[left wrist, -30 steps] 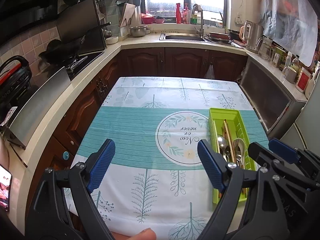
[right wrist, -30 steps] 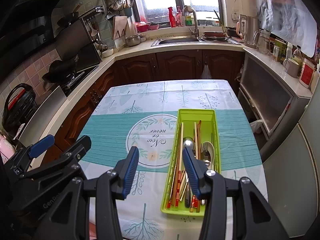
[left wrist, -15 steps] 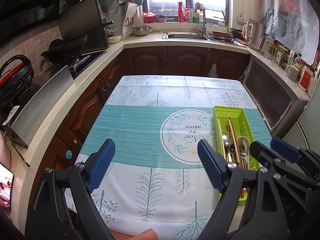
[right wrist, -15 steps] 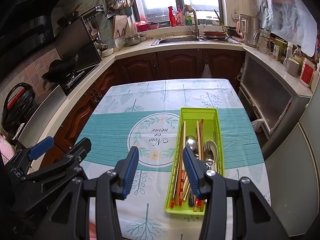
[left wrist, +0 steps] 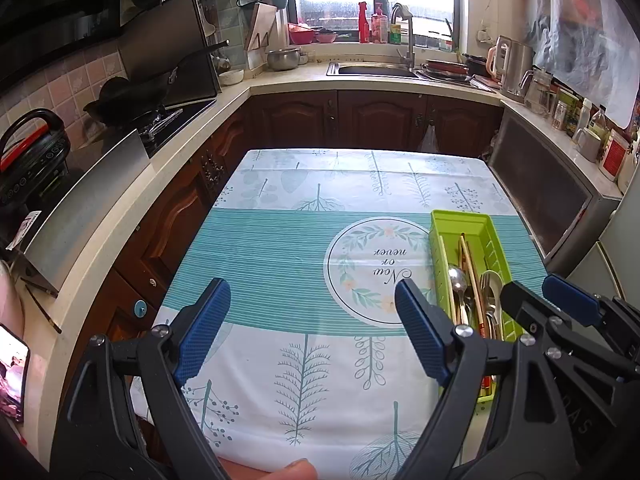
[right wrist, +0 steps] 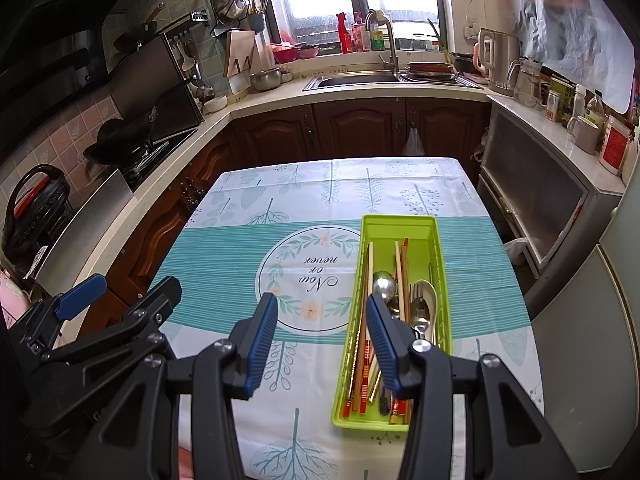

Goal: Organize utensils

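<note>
Holding nothing, the left gripper [left wrist: 312,320] and right gripper [right wrist: 322,322] gape apart; the green tray [right wrist: 402,224] sits under the right one's far finger.

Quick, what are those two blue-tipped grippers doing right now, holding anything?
Left gripper: open, holding nothing, above the tablecloth.
Right gripper: open, holding nothing, hovering beside the green tray of utensils.

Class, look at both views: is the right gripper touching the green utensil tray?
Apart. The right wrist view shows the right gripper open above the tablecloth, jaws empty, the green utensil tray lying below and beyond them.
</note>
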A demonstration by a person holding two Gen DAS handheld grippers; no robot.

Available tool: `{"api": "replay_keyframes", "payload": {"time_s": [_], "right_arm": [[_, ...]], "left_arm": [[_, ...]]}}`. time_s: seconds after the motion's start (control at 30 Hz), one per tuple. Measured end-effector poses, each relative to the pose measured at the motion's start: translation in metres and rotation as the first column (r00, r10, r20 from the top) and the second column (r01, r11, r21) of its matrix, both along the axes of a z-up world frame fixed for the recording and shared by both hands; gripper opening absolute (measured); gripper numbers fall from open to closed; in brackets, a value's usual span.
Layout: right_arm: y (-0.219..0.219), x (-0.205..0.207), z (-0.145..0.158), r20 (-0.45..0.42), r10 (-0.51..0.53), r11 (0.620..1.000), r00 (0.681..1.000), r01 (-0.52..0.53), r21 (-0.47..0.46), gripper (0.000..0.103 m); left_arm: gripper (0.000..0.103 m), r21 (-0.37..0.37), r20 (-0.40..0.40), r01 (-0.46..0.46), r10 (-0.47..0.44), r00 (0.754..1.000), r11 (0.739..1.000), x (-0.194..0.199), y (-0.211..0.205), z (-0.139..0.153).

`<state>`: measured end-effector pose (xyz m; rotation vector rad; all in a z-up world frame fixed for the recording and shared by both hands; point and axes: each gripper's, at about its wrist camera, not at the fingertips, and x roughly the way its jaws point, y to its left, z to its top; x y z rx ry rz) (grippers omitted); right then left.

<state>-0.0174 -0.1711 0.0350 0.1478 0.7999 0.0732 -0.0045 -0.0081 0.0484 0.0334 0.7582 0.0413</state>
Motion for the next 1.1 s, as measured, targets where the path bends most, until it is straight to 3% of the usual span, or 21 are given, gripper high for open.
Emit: {"api": "replay_keyframes", "payload": {"time_s": [1.1], "right_arm": [[-0.0023,0.0015,-0.0005,-0.002,0.005,1.0,1.0,-0.005,0.001,0.046]], "left_arm": [[0.083,0.006,-0.014,0.01,-0.01,1.0,1.0,-0.0003,0.0056,-0.0077]]}}
